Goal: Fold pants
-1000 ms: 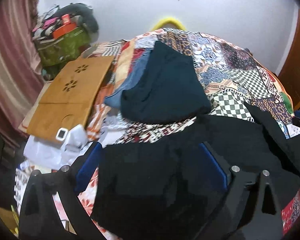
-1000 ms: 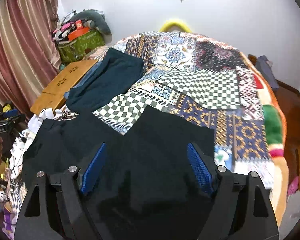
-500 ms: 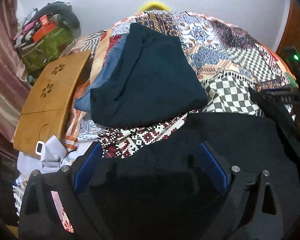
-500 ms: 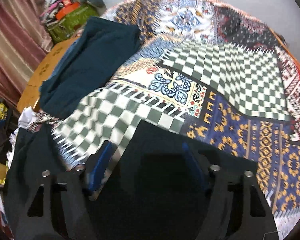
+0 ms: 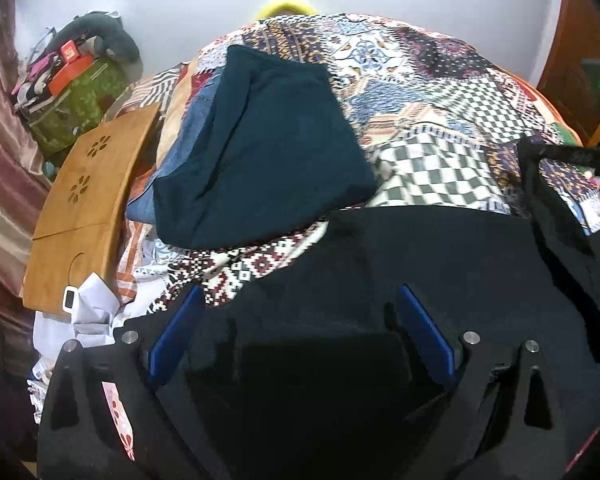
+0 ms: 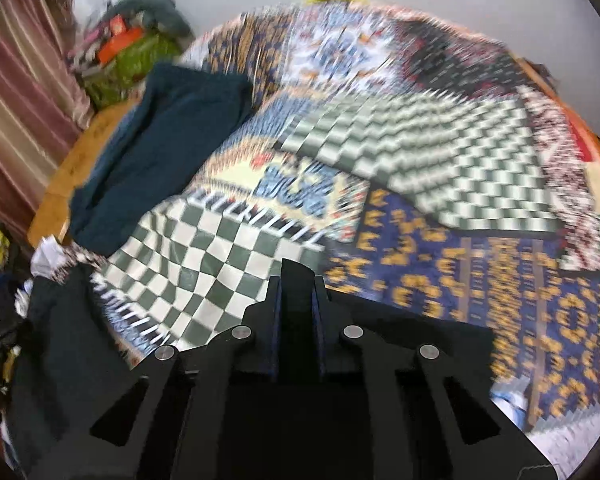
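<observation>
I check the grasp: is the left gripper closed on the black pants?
No, the left gripper is open, its blue fingers wide apart over the black pants.

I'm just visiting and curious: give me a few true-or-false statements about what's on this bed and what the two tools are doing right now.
1. The right tool is shut on the black pants. True.
2. The left tool is shut. False: it is open, its blue pads wide apart over the pants.
3. A folded dark teal garment lies on the patchwork bedspread. True.
4. The wooden board lies on top of the black pants. False: it sits off to the left side.
</observation>
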Action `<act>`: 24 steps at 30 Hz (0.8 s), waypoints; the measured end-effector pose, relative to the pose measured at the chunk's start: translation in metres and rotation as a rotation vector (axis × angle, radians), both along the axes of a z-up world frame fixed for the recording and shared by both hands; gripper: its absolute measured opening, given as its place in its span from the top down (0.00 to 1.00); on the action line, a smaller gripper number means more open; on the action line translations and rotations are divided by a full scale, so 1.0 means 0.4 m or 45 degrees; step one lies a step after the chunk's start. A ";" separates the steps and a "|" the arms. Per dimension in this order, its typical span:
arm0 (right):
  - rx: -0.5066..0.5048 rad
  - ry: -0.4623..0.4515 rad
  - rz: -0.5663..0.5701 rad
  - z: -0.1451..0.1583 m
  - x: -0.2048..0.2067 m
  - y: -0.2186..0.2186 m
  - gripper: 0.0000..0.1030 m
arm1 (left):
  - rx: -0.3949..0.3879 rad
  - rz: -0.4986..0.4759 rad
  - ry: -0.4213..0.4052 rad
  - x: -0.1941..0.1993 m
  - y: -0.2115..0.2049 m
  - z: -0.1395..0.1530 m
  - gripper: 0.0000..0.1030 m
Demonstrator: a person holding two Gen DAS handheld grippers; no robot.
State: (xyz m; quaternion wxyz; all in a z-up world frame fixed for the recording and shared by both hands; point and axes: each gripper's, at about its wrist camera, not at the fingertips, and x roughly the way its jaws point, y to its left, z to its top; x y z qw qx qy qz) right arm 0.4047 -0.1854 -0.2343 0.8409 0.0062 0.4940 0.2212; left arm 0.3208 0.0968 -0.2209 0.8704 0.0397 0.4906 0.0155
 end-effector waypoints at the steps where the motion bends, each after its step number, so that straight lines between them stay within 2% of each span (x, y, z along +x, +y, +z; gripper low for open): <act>1: 0.030 -0.021 -0.022 0.028 -0.014 -0.032 0.89 | -0.004 -0.008 -0.001 -0.005 -0.011 0.006 0.06; 11: 0.150 -0.346 -0.171 0.358 -0.236 -0.300 0.89 | -0.055 -0.167 0.040 -0.082 -0.200 0.041 0.06; 15: 0.139 -0.442 -0.192 0.435 -0.322 -0.363 0.89 | -0.043 -0.244 0.062 -0.117 -0.283 0.038 0.06; 19: 0.090 -0.428 -0.208 0.400 -0.390 -0.403 0.89 | -0.029 -0.297 0.072 -0.144 -0.348 0.029 0.06; 24: 0.017 -0.284 -0.261 0.267 -0.447 -0.456 0.89 | -0.009 -0.309 0.074 -0.168 -0.395 0.008 0.05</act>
